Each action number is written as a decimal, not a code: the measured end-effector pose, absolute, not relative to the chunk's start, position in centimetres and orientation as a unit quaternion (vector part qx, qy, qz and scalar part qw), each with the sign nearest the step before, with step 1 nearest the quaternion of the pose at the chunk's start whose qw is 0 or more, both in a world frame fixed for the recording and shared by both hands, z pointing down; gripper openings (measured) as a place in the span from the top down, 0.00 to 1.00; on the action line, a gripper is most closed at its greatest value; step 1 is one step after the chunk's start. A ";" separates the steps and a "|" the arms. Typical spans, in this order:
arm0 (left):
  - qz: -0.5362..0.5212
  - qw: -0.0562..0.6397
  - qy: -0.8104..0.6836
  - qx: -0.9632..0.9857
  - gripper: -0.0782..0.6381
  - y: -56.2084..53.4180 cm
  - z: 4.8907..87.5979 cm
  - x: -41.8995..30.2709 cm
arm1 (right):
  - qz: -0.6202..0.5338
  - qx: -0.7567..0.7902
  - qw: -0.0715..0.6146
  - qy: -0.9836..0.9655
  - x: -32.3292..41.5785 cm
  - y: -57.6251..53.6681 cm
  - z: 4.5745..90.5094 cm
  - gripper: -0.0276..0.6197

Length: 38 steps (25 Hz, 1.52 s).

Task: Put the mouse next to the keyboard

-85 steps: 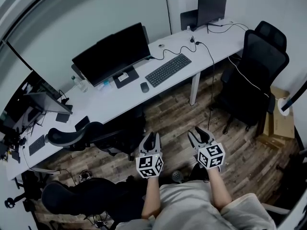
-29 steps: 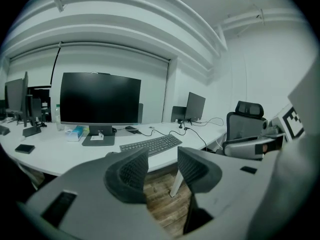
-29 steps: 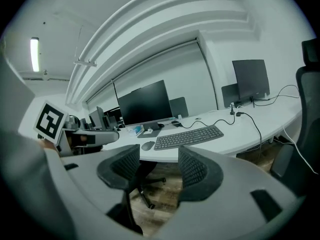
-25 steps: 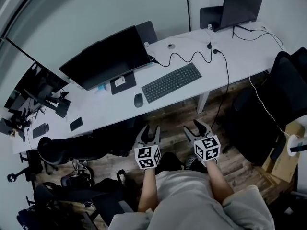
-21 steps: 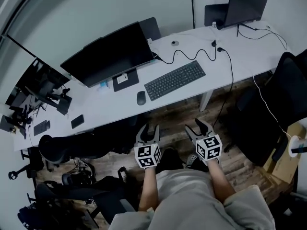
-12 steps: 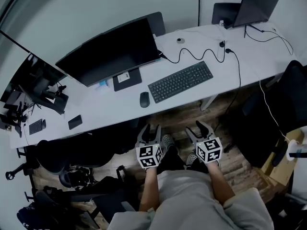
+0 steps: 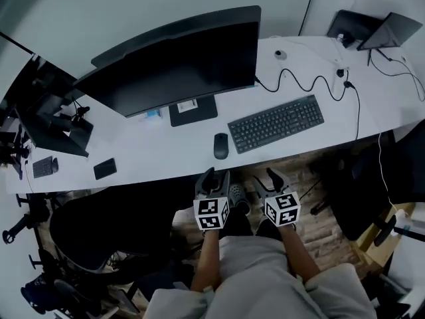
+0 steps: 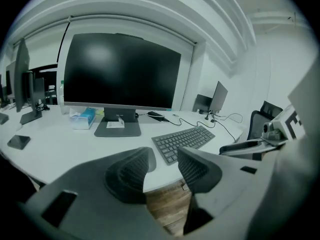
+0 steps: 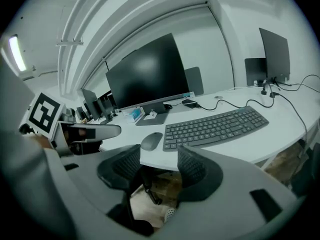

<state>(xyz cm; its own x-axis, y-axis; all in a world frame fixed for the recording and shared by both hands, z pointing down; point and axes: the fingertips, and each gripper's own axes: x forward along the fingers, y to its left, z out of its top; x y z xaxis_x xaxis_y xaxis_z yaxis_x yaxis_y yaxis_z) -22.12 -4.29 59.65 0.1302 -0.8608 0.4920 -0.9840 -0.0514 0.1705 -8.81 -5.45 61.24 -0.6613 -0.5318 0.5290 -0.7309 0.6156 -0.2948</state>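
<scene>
A dark mouse (image 7: 220, 145) lies on the white desk (image 7: 166, 153), just left of the black keyboard (image 7: 276, 123). In the right gripper view the mouse (image 9: 151, 141) and keyboard (image 9: 216, 125) sit just beyond the jaws. The keyboard (image 8: 183, 141) also shows in the left gripper view; the mouse is hidden there. My left gripper (image 7: 214, 177) and right gripper (image 7: 268, 177) hover side by side just off the desk's front edge. Both stand open with nothing between their fingers.
A large curved monitor (image 7: 174, 64) on its stand (image 7: 192, 108) is behind the mouse. A cable (image 7: 302, 82) snakes behind the keyboard. A phone (image 7: 105, 169) lies at the desk's left. A laptop (image 7: 385, 32) sits at far right. A black chair (image 7: 99, 228) stands lower left.
The view has closed in on the desk: the mouse and keyboard now lie just ahead of both grippers. The grippers keep their open pose and their place side by side.
</scene>
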 end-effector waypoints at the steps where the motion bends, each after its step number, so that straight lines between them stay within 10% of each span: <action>1: 0.131 0.239 -0.648 0.711 0.63 -4.8 59.8 -23.1 | 0.250 0.356 0.202 -0.877 -10.3 -6.0 61.4 0.58; 12: 0.147 0.269 -0.610 0.731 0.86 -8.6 62.1 -26.9 | 0.278 0.378 0.238 -0.850 -20.7 -12.2 65.7 0.57; 26: 0.159 0.307 -0.591 0.729 0.86 -9.6 64.8 -31.0 | 0.304 0.461 0.323 -0.769 -25.2 -13.0 73.2 0.42; 38: 0.146 0.327 -0.611 0.706 0.86 -10.1 66.9 -33.8 | 0.275 0.423 0.345 -0.792 -25.9 -12.9 73.8 0.49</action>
